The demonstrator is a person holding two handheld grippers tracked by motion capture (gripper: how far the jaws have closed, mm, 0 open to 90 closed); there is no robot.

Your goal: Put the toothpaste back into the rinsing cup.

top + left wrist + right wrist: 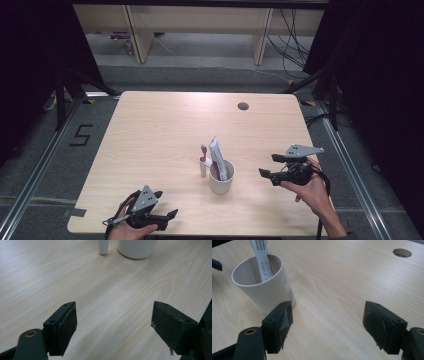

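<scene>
- A pale wooden table (165, 125) carries a white cup (221, 179) holding a toothpaste tube (218, 156); a toothbrush (203, 161) stands just beside it.
- The left gripper (167, 216), jaws spread and empty, sits near the table's front edge, well apart from the cup.
- The right gripper (269, 166), jaws spread and empty, is near the cup's right side.

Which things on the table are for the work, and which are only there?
For the work, probably: cup, tube standing in it, toothbrush upright beside it, left tool and right tool, both open.

Only there: table hole, floor cables.
</scene>
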